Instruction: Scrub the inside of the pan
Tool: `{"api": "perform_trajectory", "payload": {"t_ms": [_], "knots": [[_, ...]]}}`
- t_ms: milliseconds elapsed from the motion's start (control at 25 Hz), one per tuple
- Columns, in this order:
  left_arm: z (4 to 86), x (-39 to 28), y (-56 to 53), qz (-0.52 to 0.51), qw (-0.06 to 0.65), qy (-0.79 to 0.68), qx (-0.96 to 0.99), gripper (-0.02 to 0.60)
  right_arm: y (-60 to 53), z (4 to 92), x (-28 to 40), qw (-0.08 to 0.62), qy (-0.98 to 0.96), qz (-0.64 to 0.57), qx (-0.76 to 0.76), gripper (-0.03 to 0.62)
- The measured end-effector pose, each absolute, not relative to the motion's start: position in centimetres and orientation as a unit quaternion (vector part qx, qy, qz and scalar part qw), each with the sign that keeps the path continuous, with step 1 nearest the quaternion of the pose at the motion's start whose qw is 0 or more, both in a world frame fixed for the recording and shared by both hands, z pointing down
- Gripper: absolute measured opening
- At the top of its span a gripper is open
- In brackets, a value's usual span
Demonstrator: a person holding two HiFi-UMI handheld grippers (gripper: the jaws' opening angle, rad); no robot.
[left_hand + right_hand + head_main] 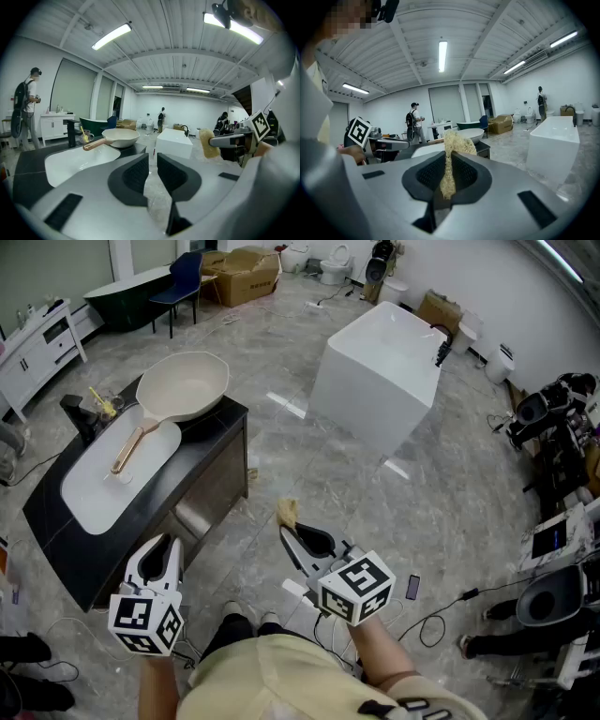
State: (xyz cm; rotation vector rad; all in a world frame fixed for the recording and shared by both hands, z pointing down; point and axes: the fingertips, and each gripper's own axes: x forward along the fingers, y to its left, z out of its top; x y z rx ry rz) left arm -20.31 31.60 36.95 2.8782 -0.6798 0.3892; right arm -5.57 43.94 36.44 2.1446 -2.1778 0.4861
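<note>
Ahead of the left gripper (165,545) stands a black counter (202,470) holding an empty white oval sink basin (94,488). Beyond the basin, well apart from both grippers, the round cream pan with a copper handle (183,385) sits empty. The left gripper's jaws are narrowly parted, with nothing between them. The right gripper (289,532) pinches a yellow fibrous scrub pad (288,512).

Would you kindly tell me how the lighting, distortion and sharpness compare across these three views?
Head view: even, soft light, faint shadows, edges bowed, the round cream pan sharp. Left gripper view: heavy fisheye with black corners, the ceiling strip lights blown out to white. Right gripper view: same fisheye and black corners, the yellow fibrous scrub pad crisp up close.
</note>
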Motion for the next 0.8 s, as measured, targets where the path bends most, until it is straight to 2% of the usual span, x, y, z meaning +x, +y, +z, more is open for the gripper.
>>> {"api": "perform_trajectory", "payload": {"t_ms": [320, 600, 800], "knots": [[37.9, -17.8, 32.8, 0.142, 0.088, -0.199, 0.966, 0.064, 45.0, 37.4, -3.7, 0.023, -0.707, 0.164, 0.688, 0.041], [39.1, -17.5, 31.4, 0.207, 0.010, -0.223, 0.953, 0.054, 42.9, 38.9, -2.6, 0.020, -0.719, 0.187, 0.670, 0.041], [39.2, -16.7, 27.3, 0.228, -0.003, -0.235, 0.945, 0.055, 38.8, 39.2, -1.8, 0.040, -0.730, 0.188, 0.656, 0.043]]}}
